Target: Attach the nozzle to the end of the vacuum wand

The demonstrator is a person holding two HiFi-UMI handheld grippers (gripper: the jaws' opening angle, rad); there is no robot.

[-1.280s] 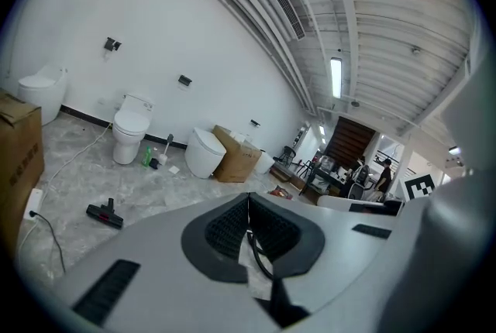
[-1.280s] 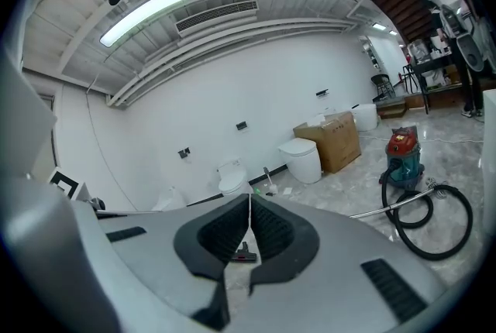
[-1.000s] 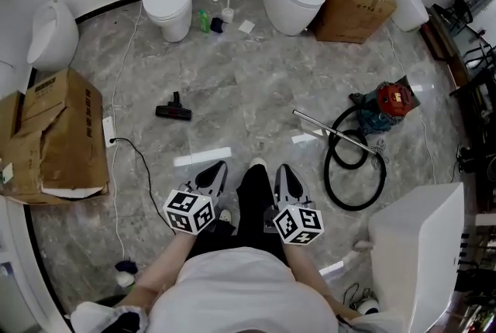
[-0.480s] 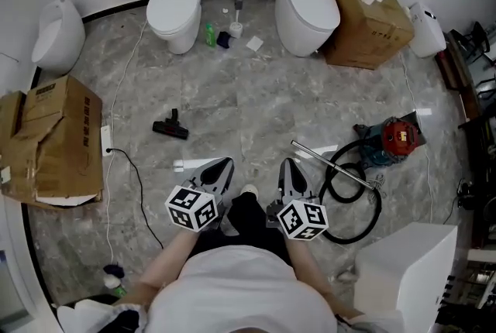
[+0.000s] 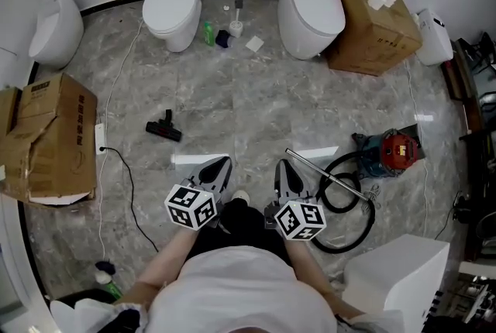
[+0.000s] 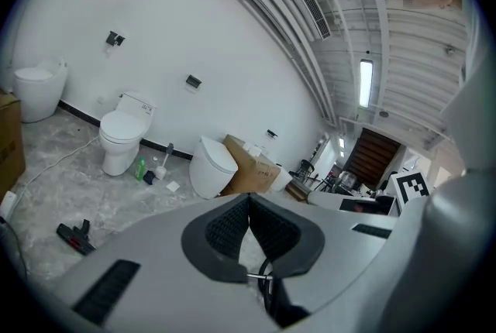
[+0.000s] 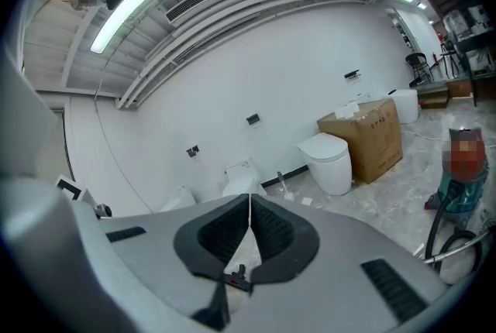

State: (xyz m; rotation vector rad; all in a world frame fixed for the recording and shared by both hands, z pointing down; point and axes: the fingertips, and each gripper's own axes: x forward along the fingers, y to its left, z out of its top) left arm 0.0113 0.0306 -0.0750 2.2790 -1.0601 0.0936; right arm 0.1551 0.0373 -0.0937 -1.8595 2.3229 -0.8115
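- Fetching the two parts is looking like the step in hand. Doing it well is, I judge, meaning opening a gripper before reaching down, taking the nozzle (image 5: 163,128) by its neck so the socket is staying free, and lining it up with the wand (image 5: 322,171) before pushing it on.
- The person is holding both grippers low in front of the body, side by side, with the marker cubes toward the torso. The left gripper (image 5: 222,163) and the right gripper (image 5: 284,166) are pointing forward and slightly down at the stone floor (image 5: 256,103).
- Both pairs of jaws are sitting pressed together with nothing between the pads, so neither gripper is carrying anything.
- The wand is lying on the floor just beside the right gripper's tip. Its free end is pointing toward the grippers and its far end is running into the black hose (image 5: 350,240).
- The red-topped vacuum canister (image 5: 391,153) is standing beyond the hose, to the right.
- The nozzle is lying farther out on the left, well apart from the wand. A small dark shape below the right gripper's jaws may be the same nozzle, though it is too small to be sure.
- Two toilets are standing along the far wall.
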